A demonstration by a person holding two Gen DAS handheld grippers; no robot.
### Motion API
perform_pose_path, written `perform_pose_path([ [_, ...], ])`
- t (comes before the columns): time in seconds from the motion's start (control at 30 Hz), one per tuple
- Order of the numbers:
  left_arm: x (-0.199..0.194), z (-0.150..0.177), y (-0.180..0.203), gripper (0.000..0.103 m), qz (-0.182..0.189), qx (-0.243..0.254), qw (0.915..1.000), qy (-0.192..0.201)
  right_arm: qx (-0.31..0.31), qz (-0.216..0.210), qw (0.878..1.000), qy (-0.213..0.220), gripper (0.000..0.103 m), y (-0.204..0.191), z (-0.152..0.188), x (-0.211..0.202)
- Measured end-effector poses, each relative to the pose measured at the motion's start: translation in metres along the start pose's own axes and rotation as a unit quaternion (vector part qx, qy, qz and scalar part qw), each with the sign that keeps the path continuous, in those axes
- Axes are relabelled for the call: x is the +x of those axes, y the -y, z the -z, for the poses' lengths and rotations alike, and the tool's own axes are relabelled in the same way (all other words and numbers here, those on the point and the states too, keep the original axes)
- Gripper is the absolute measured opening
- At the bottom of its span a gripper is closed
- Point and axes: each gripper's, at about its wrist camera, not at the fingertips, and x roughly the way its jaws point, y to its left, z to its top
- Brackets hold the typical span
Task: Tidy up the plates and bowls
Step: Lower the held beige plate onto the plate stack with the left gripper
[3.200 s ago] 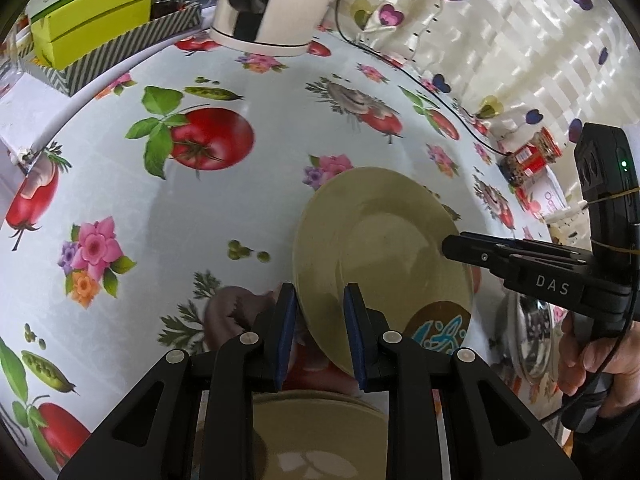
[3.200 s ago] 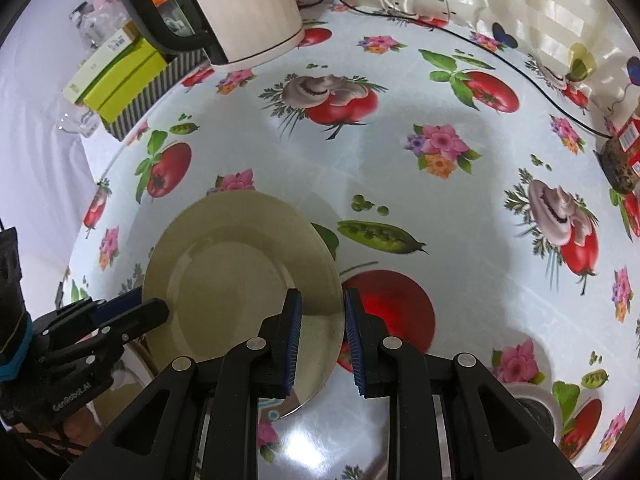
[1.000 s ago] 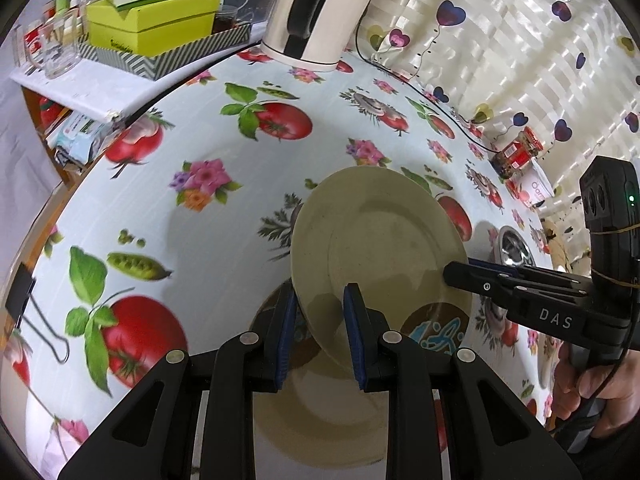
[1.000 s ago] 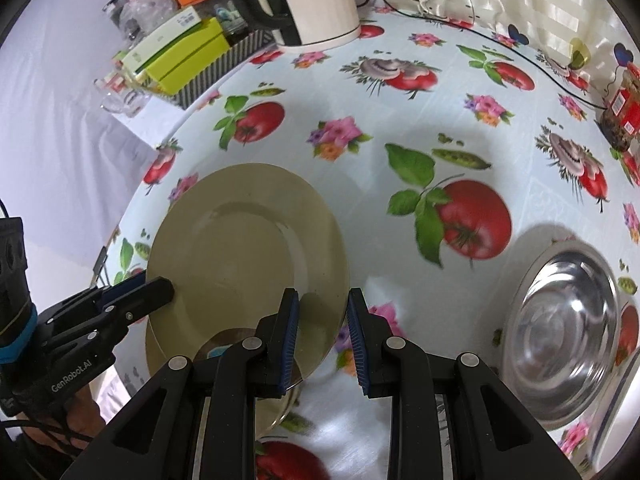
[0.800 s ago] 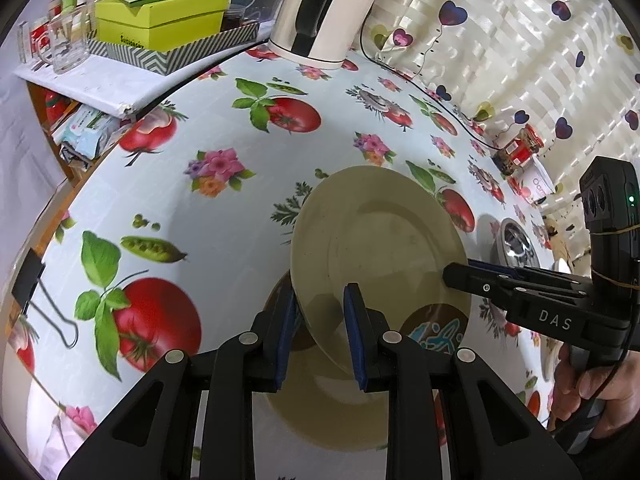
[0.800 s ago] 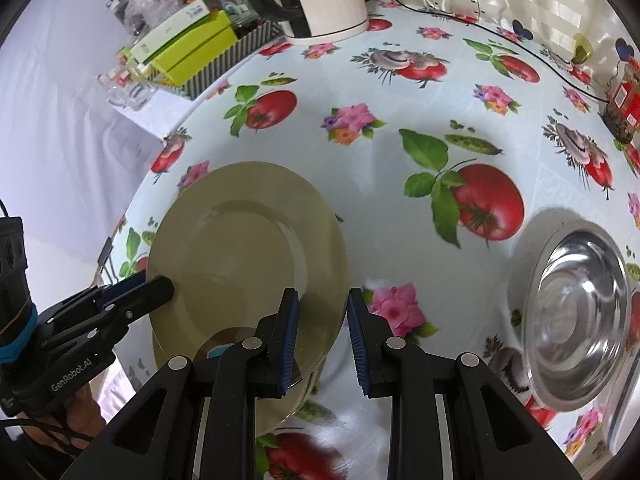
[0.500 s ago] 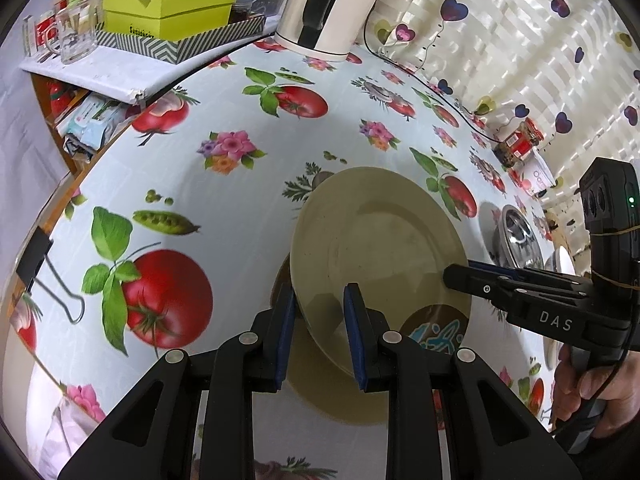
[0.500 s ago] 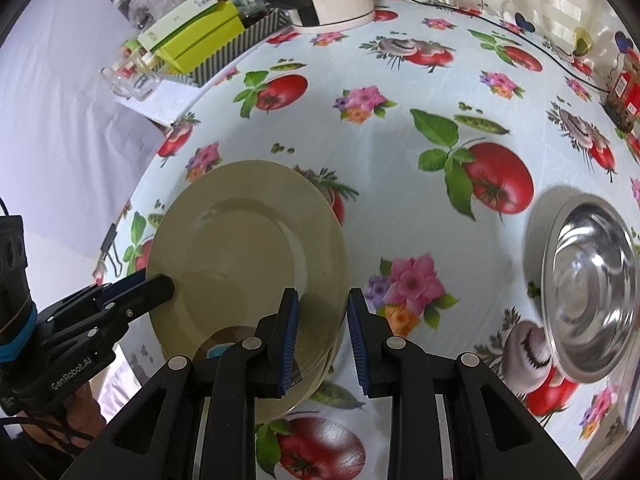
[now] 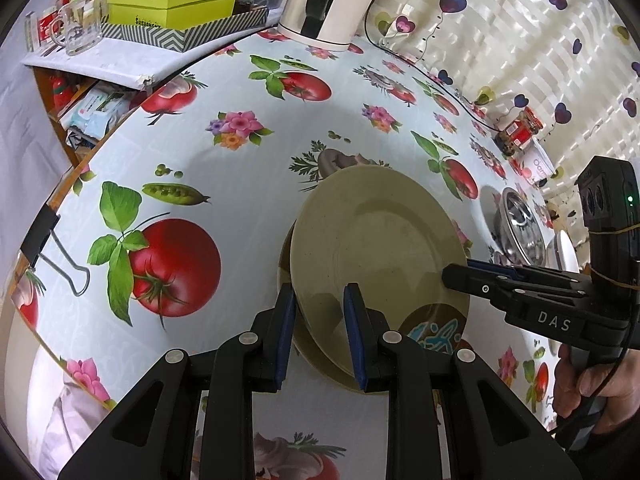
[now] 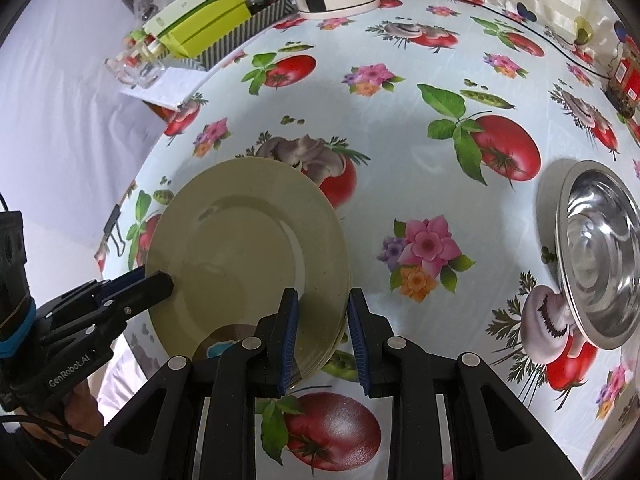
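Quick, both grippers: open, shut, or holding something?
Left gripper: shut on the olive plate, at its left rim.
Right gripper: shut on the same plate's right rim.

1. The table (image 9: 248,184) wears a glossy pale cloth printed with tomatoes, flowers, peas and mushrooms.
2. A binder clip (image 9: 44,236) grips the cloth at the table's edge.
3. A cream kettle (image 9: 332,4) stands at the far side, a black cord (image 9: 432,68) running along the cloth past it.
4. A steel bowl (image 10: 600,252) sits on the cloth.
5. A lower plate (image 9: 285,256) lies on the cloth, mostly hidden beneath a raised plate.
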Motion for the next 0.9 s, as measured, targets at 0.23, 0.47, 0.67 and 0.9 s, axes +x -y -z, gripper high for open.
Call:
perform_pose_path([
  [0.23,0.0009,0.0013,-0.0012,0.024,-0.003,0.002,1.0000,-0.002,-0.006,0.004,1.000,-0.003,0.026,-0.0016,0.0011,0.0027],
  [0.47,0.0010,0.0022,-0.0003,0.024,-0.007,0.006,1.0000,-0.003,-0.012,0.007,1.000,-0.003,0.028,-0.0041,0.0010,0.0049],
  [0.67,-0.0008,0.0057,0.0021,0.024,-0.014,0.013,0.9998,-0.002,-0.022,0.016,1.000,-0.002,0.029,-0.0076,0.0019,0.0067],
  [0.9,-0.0018,0.0081,0.0041,0.025,-0.027,0.023,0.9994,-0.002,-0.025,0.019,0.999,0.000,0.030,-0.0087,0.0026,0.0068],
])
